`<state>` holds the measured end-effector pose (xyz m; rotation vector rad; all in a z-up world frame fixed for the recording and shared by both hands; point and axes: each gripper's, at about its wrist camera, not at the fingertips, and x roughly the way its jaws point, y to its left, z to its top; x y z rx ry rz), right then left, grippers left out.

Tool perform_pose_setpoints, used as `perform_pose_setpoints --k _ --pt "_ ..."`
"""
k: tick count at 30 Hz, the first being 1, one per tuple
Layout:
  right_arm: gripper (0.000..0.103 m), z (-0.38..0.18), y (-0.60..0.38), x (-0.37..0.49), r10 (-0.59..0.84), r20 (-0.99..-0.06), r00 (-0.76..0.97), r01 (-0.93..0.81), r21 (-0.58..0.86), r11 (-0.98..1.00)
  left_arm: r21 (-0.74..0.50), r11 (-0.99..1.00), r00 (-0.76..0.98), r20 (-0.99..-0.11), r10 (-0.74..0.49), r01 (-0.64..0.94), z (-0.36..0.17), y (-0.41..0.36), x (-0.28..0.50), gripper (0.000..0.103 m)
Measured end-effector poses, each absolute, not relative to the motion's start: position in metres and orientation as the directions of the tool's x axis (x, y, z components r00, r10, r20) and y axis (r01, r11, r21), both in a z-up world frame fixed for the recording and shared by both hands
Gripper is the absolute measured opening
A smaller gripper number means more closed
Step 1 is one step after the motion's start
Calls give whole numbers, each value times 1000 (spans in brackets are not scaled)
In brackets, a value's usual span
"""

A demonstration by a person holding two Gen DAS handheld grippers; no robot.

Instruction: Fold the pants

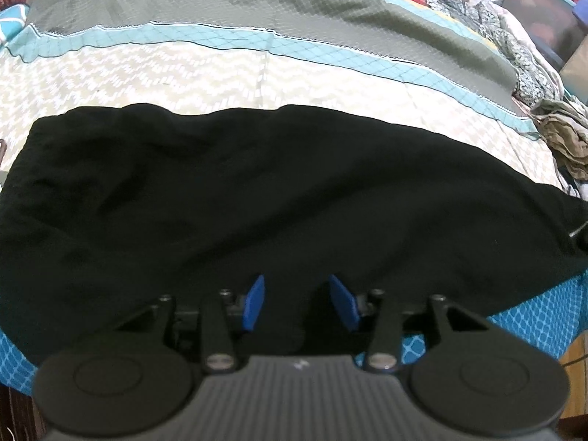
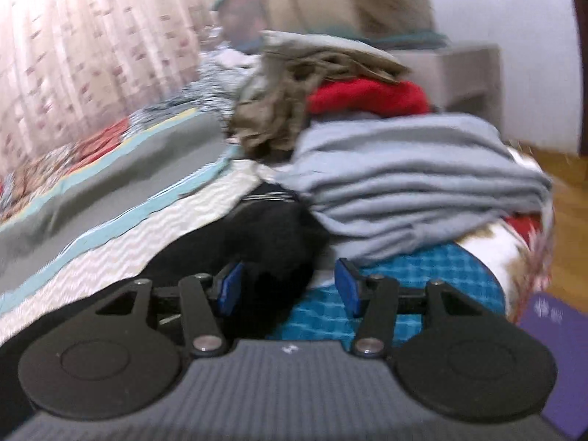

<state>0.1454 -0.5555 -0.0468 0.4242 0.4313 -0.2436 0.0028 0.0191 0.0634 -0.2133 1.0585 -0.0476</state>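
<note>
Black pants (image 1: 257, 191) lie spread across the bed, reaching from the left edge to the right edge of the left wrist view. My left gripper (image 1: 297, 303) is open over the pants' near edge, its blue pads (image 1: 255, 303) apart with black cloth between and below them. In the right wrist view one end of the pants (image 2: 264, 242) lies on the bed by a clothes pile. My right gripper (image 2: 290, 288) is open just above that end, the left pad (image 2: 229, 288) over black cloth, the right pad over the blue sheet. The right wrist view is motion-blurred.
The bed has a cream, teal and grey quilt (image 1: 220, 73) and a blue checked sheet (image 2: 422, 275) at its near edge. A pile of folded clothes, grey (image 2: 411, 191), red (image 2: 367, 97) and olive (image 2: 279, 117), stands just beyond the right gripper. Wooden floor (image 2: 569, 220) lies at right.
</note>
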Motion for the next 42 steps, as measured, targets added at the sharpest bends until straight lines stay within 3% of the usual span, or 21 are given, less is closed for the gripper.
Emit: perform_pose_setpoints --k 3,11,12,13,16,23,28,32,35,36,39,42 --pt "67 -55 -569 149 -101 -458 883 317 424 849 -197 978 491 -860 -139 -67 64 18 3 43" --pt "66 -56 -579 173 69 -450 890 238 589 773 -198 978 497 -857 -137 -72 67 19 1 44" --pt "56 -56 -579 176 60 -464 884 250 578 776 -198 978 496 -857 -138 -70 68 19 1 44" --pt "40 -57 -580 178 57 -476 877 258 570 780 -199 978 497 -856 -141 -66 68 18 1 44" --pt "26 -59 -582 179 44 -501 864 280 552 786 -203 978 508 -848 -150 -50 71 18 -1 44" --pt "18 -17 -544 156 38 -399 916 155 439 885 -239 970 520 -834 -182 -45 75 21 -4 44" --pt "18 16 -460 140 142 -330 933 -94 159 983 -267 963 531 -819 -217 -18 80 20 -2 44" --pt "19 -2 -380 134 227 -410 884 -299 -121 946 -297 955 522 -812 -261 16 83 12 8 44" --pt "24 -35 -344 133 289 -541 790 -443 -177 879 -305 951 524 -801 -289 58 89 1 15 44" --pt "35 -43 -337 131 287 -571 769 -474 -208 856 -306 949 527 -796 -298 76 92 -3 15 44" --pt "55 -40 -336 112 284 -546 788 -484 -265 834 -311 943 529 -785 -324 116 94 -13 14 48" --pt "56 -20 -360 103 368 -542 756 -522 -160 838 -321 940 512 -792 -333 116 88 -17 14 48"
